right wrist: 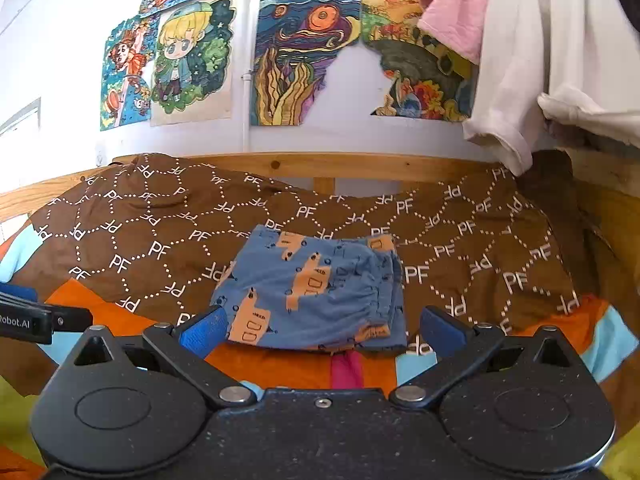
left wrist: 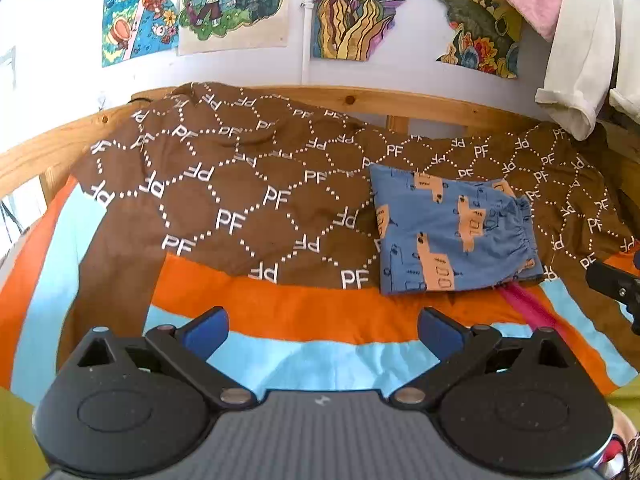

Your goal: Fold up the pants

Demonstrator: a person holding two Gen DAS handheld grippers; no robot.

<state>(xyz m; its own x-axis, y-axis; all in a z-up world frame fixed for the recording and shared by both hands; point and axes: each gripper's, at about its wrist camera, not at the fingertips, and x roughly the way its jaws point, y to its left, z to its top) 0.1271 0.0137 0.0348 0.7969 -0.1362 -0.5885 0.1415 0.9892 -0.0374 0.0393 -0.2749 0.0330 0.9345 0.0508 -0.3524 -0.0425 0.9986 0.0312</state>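
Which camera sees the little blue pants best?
The right wrist view: the folded blue pants lie centred, right ahead of the open right claw. The left wrist view shows them whole too, but off to the right and farther away.

A wooden-framed bed is covered by an orange and light-blue striped sheet. A brown PF-patterned blanket is spread over it. Folded blue pants are laid, apparently, mostly upon the blanket.

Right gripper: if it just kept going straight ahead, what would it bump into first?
Probably the folded blue pants, lying dead ahead between the right gripper's open fingers, on the brown blanket. Depth is hard to judge.
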